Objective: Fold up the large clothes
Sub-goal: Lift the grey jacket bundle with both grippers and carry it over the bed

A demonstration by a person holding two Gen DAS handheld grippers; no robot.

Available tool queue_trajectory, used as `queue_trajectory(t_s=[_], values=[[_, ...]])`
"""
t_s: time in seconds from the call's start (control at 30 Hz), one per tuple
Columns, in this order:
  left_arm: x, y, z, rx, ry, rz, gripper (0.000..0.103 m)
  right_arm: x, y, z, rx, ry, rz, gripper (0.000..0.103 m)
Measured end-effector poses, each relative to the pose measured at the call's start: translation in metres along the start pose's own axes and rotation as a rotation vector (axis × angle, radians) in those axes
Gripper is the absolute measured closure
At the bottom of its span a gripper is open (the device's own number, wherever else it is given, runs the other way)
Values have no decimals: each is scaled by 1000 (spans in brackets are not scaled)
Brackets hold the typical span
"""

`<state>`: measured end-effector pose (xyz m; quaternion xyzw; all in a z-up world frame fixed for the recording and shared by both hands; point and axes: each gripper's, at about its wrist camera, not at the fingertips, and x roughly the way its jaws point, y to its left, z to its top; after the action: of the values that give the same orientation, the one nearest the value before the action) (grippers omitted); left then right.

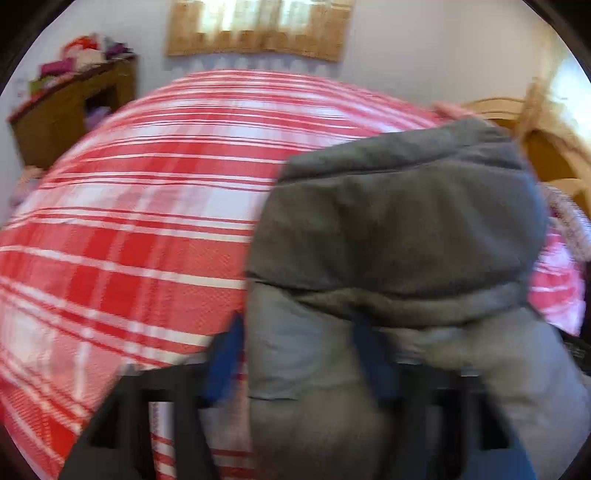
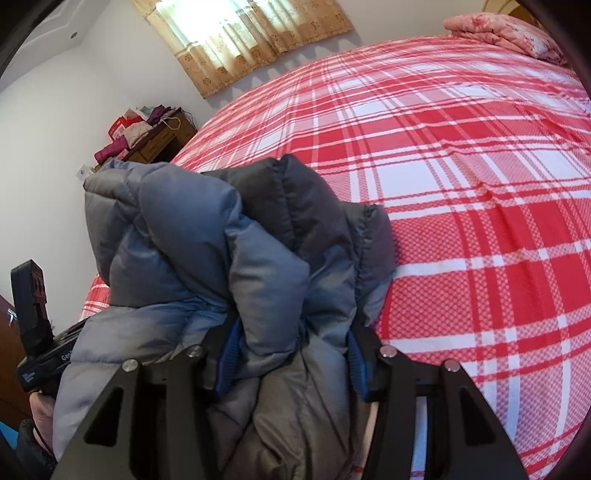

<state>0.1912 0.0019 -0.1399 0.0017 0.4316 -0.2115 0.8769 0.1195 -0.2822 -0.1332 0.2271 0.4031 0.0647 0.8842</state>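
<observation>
One jacket [image 2: 221, 229], two tools [image 2: 291, 354].

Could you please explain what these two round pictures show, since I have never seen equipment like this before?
No robot here: a person carries a hand-held gripper in each hand, each with a wide-angle camera looking along its fingers. One picture is from the left hand-held gripper, the other from the right hand-held gripper. Both are clamped on one grey puffer jacket, bunched over a bed with a red and white plaid sheet. A folded pink quilt lies at the far corner. The left picture is blurred.
</observation>
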Motion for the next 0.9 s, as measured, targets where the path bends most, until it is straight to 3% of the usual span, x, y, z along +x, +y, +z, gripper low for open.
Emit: queue_trajectory(t_s=[0.1,0.2,0.43,0.6,0.7,0.8,0.9], values=[[-10,-14,-4,60,-14,13,74,-2,9,-6,-20,6,-11,73],[-21,-11,-7,27,-22,-16,82,-11,21,-9,-33,13,13,81],[-75,24,-9,-47,-98,29,83,-6,92,-10,-105,-3,214,85],[-132,91,-5,-137,-169,155,83,23,174,2,-201,2,377,86],[-165,132,4,-165,-215,289,83,51,232,13,-256,15,477,86],[-177,174,14,-218,-227,396,83,95,279,26,-252,42,570,86],[-168,215,20,-287,-214,461,83,141,308,31,-280,62,582,86]])
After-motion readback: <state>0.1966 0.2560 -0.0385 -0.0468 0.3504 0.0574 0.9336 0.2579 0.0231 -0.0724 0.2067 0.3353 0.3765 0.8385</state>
